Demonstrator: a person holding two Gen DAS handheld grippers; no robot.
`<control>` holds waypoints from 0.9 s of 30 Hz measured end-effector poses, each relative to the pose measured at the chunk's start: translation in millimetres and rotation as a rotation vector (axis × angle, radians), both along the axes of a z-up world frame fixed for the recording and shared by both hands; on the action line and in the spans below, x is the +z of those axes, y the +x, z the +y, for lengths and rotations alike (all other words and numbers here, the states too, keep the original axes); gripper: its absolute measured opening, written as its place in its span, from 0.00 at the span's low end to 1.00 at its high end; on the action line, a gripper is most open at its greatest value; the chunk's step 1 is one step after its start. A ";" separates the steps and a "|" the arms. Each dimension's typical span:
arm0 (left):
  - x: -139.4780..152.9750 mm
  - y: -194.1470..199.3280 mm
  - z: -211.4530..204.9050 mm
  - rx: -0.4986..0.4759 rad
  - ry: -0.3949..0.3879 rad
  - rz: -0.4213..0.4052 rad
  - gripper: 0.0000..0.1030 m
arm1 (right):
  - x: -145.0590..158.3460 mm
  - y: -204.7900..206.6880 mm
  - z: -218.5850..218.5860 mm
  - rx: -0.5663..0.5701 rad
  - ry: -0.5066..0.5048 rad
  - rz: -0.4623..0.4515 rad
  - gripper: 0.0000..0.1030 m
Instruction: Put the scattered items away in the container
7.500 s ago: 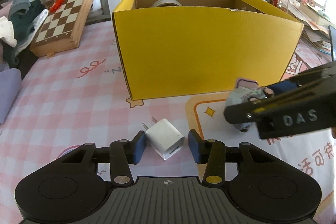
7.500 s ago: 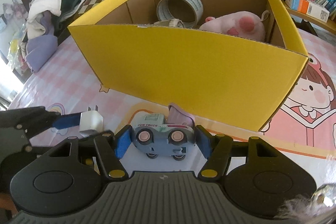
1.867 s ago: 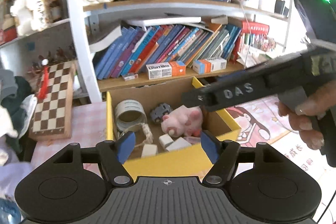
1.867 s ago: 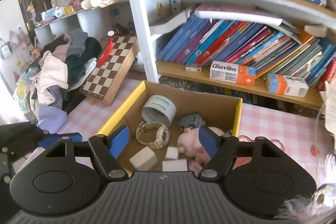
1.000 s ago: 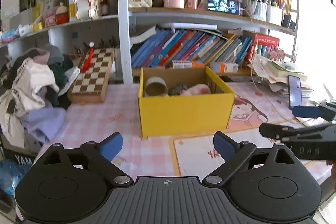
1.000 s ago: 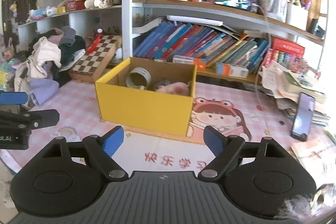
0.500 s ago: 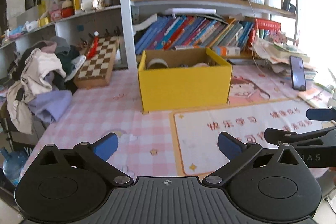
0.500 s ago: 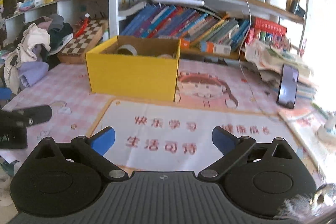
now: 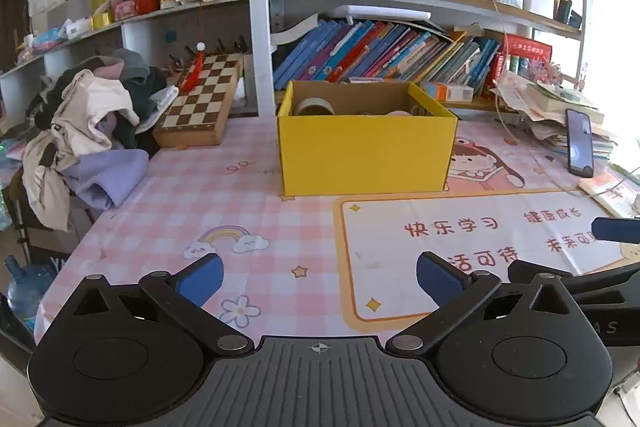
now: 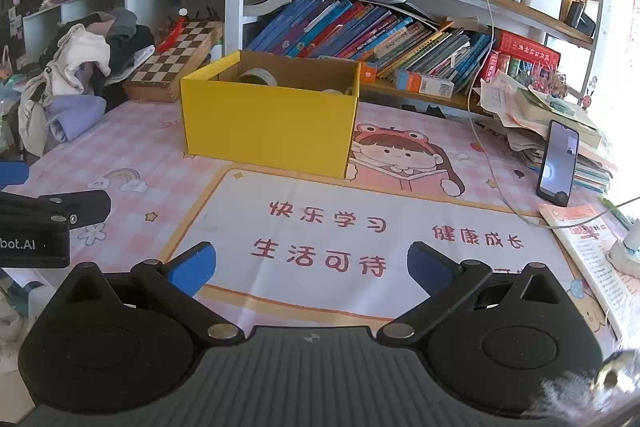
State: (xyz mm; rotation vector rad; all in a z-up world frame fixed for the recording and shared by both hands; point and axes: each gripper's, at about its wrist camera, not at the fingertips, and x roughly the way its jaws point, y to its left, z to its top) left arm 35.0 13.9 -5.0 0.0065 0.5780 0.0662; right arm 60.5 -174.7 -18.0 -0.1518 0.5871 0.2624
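Blue pads on my left tool (image 9: 318, 277) stand spread wide with nothing between them, low over the pink checked cloth (image 9: 192, 203) near the front edge of the desk (image 9: 120, 227). My right tool (image 10: 310, 263) is just as wide and holds nothing, and it hangs over the white printed mat (image 10: 360, 227) with its orange border. From the left wrist view I see the right tool's blue fingertip (image 9: 616, 230) and black body poking in at the right edge, beside my own.

Between both tools and the yellow box (image 9: 366, 157) the cloth and mat lie flat, with open room all the way up to its front wall. That box sits well back, toward the middle of the desk, with its top open. Over the rim I can make out a roll of tape (image 9: 314, 106) at the back left corner; what else lies inside I cannot tell from this low angle.

Off to the left, a heap of clothes (image 9: 86, 131) spills over the desk's edge, and a chessboard (image 9: 202, 99) leans behind it, near the box's left side. On the right, a phone (image 10: 558, 163) stands propped against stacked papers (image 10: 560, 115), with a white cable (image 10: 494, 167) trailing across the cloth near it. Behind the box runs a shelf of books (image 9: 380, 53).
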 end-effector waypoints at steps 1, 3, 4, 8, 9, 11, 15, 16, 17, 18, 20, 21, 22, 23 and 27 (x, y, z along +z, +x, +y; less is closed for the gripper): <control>0.3 -0.9 -0.7 -0.005 0.000 -0.002 1.00 | -0.3 -0.4 -0.5 -0.002 0.001 0.002 1.00; 1.1 -2.0 -1.8 -0.016 0.003 -0.003 1.00 | -0.8 -1.0 -1.4 -0.007 0.002 0.007 1.00; 1.5 -2.5 -2.5 -0.021 0.004 -0.004 1.00 | -0.7 -1.2 -1.9 -0.009 0.003 0.007 1.00; 2.5 -2.2 -5.4 -0.028 0.018 -0.005 1.00 | 0.1 -2.3 -3.1 -0.010 0.005 0.002 1.00; 2.2 -2.3 -5.6 -0.028 0.018 -0.002 1.00 | 0.0 -2.3 -3.1 -0.009 0.005 0.003 1.00; 1.6 -2.0 -4.9 -0.025 0.013 0.001 1.00 | -0.4 -2.3 -2.8 -0.006 0.003 0.006 1.00; -0.3 -1.1 -3.8 -0.019 0.009 0.016 1.00 | -2.1 -2.1 -1.5 0.000 -0.005 0.019 1.00; -1.2 -0.8 -3.7 -0.018 0.010 0.021 1.00 | -2.6 -2.0 -1.1 0.001 -0.008 0.023 1.00; -2.0 -0.4 -3.6 -0.020 0.010 0.026 1.00 | -2.9 -1.9 -0.8 0.001 -0.010 0.025 1.00; -2.8 0.0 -3.5 -0.022 0.011 0.032 1.00 | -3.2 -1.9 -0.6 0.001 -0.010 0.026 1.00; -4.3 0.5 -3.2 -0.027 0.009 0.041 1.00 | -3.7 -1.6 -0.6 -0.002 -0.010 0.029 1.00; -4.9 0.6 -3.1 -0.029 0.008 0.045 1.00 | -4.0 -1.2 -0.5 -0.004 -0.010 0.031 1.00; -5.3 0.5 -3.0 -0.030 0.007 0.045 1.00 | -4.2 -0.8 -0.5 -0.005 -0.011 0.033 1.00; -5.3 0.7 -2.7 -0.030 0.007 0.046 1.00 | -4.5 -0.6 -0.3 -0.006 -0.011 0.035 1.00; -6.2 1.4 -1.6 -0.029 0.002 0.052 1.00 | -4.9 -0.1 0.7 -0.007 -0.012 0.038 1.00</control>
